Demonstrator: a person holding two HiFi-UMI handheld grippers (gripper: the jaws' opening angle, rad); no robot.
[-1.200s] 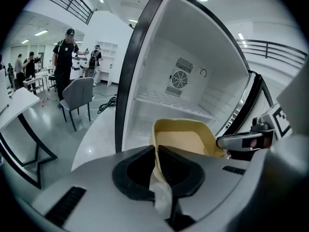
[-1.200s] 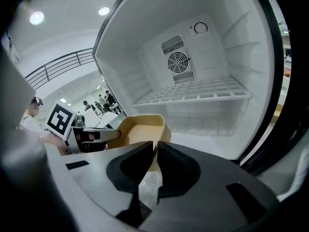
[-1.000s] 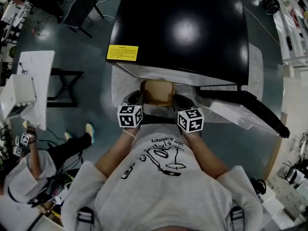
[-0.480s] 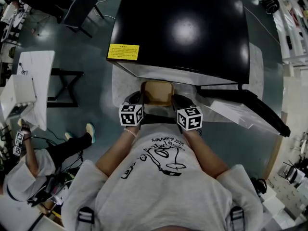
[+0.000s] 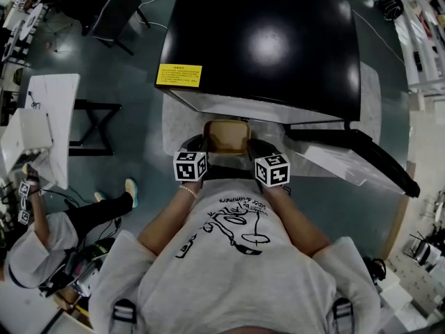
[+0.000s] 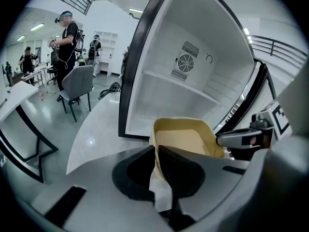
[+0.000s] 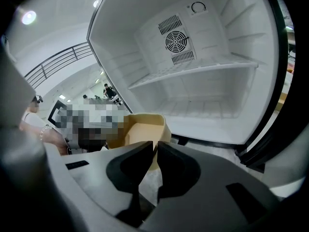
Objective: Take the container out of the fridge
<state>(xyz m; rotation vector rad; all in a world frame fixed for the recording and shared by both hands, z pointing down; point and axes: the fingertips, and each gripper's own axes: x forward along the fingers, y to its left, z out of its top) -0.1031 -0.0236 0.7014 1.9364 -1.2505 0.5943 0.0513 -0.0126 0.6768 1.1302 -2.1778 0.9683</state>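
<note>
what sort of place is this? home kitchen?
Likely a lab or workshop, not a home kitchen: the open fridge stands among white desks, an office chair and other people carrying marker-cube gear.

Grey T-shirt (image 5: 285, 284) with black line drawing (image 5: 236, 229).

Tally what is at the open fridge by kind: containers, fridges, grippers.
container: 1
fridge: 1
grippers: 2 (left gripper, right gripper, each with its jaws shut on the container's rim)
total: 4
</note>
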